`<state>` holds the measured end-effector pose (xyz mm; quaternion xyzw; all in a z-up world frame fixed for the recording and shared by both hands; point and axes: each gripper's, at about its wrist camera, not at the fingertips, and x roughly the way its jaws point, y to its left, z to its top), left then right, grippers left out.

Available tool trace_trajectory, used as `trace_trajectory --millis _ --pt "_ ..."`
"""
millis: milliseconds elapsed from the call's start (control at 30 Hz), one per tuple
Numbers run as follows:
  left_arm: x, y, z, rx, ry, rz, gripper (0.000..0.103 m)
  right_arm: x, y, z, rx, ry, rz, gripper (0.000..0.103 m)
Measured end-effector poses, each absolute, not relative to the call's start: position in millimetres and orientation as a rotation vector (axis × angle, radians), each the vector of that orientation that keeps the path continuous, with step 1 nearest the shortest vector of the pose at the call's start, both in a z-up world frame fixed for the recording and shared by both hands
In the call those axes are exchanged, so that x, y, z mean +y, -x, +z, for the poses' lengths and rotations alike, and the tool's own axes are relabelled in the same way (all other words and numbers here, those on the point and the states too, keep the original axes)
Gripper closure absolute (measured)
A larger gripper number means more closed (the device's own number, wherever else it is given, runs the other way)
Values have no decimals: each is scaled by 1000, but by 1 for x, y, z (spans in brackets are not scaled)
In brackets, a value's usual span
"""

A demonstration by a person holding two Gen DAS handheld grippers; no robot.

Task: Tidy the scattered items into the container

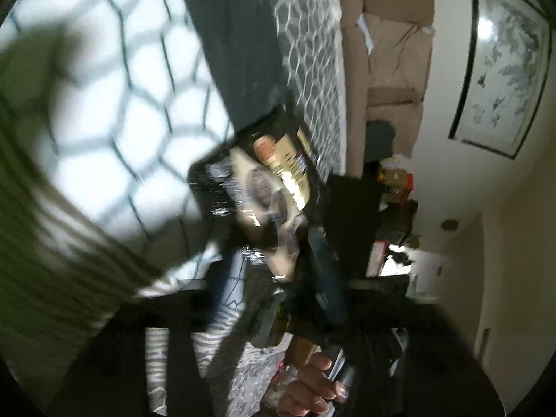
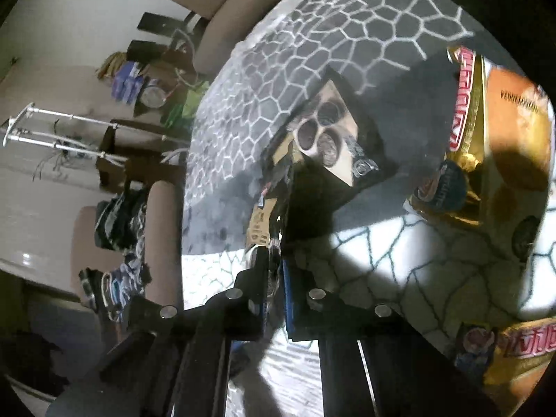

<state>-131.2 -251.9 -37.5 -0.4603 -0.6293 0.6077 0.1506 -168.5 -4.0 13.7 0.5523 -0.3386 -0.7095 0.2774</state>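
The right gripper (image 2: pixel 272 271) is clamped shut on the near edge of the black snack packet (image 2: pixel 326 139), whose long axis runs straight ahead from the fingers. Blur hides how the left gripper (image 1: pixel 278 274) stands. Gold bags (image 2: pixel 486 121) lie farther right.

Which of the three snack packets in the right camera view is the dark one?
The cookie packet in the middle, by the right gripper; the upper gold packet and the lower gold packet sit at the right edge.
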Motion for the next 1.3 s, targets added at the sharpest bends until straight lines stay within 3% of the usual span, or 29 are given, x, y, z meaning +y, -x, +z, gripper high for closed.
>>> trace_trajectory --millis 33,333,400,567,733,800,833,867,900,1067,1300 --pt "-256 130 -40 -1814 1313 1734 30 -2 167 15 -930 -1490 -1882 97" --pt "-255 136 -49 -1832 1276 1718 34 -2 174 2 -998 -1559 -1845 94" --pt "-256 135 -53 -1850 1275 1698 40 -7 177 -5 -1026 -1573 -1817 94" --pt "-247 135 -72 -1898 1329 1638 78 -25 185 -17 -1044 -1583 -1785 90" --pt "-240 140 -71 -1861 1351 1628 81 -37 192 -29 -1072 -1592 -1733 87" --pt "-243 139 -64 -1850 1350 1657 75 -39 192 -26 -1048 -1580 -1753 93" --pt "-247 138 -60 -1847 1347 1678 58 -39 192 -22 -1035 -1569 -1758 93" --pt "-252 136 -55 -1846 1346 1696 35 -39 192 -19 -1030 -1562 -1761 94" --pt "-258 134 -52 -1857 1332 1715 28 -38 191 -16 -1026 -1554 -1759 95" --pt "-287 126 -47 -1906 1217 1716 22 -23 184 7 -1047 -1495 -1721 95" --pt "-269 136 -56 -1885 1157 1527 22 -15 161 27 -1094 -1457 -1558 95"
